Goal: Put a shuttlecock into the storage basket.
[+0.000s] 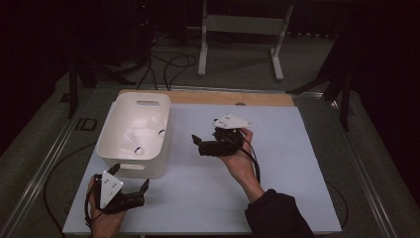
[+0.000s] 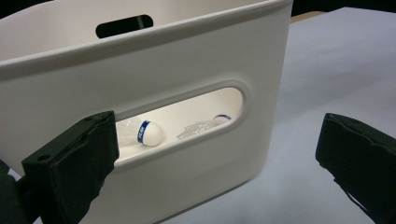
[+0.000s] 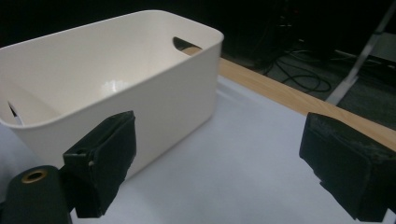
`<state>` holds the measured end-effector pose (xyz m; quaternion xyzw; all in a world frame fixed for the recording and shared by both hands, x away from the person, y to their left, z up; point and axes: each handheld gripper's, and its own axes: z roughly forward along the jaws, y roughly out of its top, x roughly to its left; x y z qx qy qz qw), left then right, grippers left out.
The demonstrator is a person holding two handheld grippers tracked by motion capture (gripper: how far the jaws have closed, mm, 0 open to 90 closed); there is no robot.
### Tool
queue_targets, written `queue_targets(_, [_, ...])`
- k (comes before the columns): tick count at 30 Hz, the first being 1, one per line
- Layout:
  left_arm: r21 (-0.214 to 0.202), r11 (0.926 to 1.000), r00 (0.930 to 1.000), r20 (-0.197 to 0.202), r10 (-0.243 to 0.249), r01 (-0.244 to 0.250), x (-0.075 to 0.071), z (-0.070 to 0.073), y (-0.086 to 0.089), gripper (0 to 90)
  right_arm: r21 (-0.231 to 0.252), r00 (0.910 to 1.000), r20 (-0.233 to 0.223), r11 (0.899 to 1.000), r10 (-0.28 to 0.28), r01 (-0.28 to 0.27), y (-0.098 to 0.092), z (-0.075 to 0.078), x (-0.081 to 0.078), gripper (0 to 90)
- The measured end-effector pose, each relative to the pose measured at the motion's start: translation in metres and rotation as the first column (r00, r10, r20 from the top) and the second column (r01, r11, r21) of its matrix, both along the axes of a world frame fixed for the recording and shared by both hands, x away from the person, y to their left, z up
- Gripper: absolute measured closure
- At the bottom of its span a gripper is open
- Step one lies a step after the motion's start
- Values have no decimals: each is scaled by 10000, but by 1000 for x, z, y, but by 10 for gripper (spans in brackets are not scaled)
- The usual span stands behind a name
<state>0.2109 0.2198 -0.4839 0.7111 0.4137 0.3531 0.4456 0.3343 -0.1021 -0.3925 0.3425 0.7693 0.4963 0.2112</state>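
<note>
A white plastic bin (image 1: 159, 148) with handle slots stands at the left of the table. Inside lie white shuttlecocks; one cork (image 1: 138, 149) with a blue band is near the front wall. Through the bin's (image 2: 187, 60) handle slot I see that shuttlecock (image 2: 148, 133) and a second one (image 2: 220, 118). My left gripper (image 1: 130, 177) is open just in front of the bin's near wall, and my own view of the left gripper (image 2: 217, 135) has nothing between the jaws. My right gripper (image 1: 198, 145) is open mid-table, aimed at the bin (image 3: 177, 98). Up close the right gripper (image 3: 219, 140) is empty.
A pale grey mat (image 1: 277, 163) covers the table, with a wooden strip (image 1: 223, 97) along its far edge. Beyond the table stand a white frame (image 1: 242, 25) and cables (image 1: 168, 64) on the floor. Dark stands flank both sides.
</note>
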Motion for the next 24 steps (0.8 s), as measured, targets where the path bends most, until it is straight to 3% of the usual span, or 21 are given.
queue_targets(6, [21,10000,10000,-5,-1,1,0,0,0,0,-130,9991,78,9990,-426,427,-27,-6,-11,117])
queue_targets(9, [26,10000,10000,-3,8,-8,0,0,0,0,237,9971,-154,9969,-744,748,-50,-12,-18,117])
queue_targets(13, [27,10000,10000,-4,10,-10,0,0,0,0,113,9946,-291,9949,-997,1001,-67,-18,-26,116])
queue_targets(18, [1,10000,10000,16,48,-48,0,0,0,0,129,9919,22,9918,-1270,1269,-82,-17,-37,116])
queue_targets(24, [-21,10000,10000,-2,72,-72,0,0,0,0,34,9879,187,9880,-1543,1542,-108,-30,-56,115])
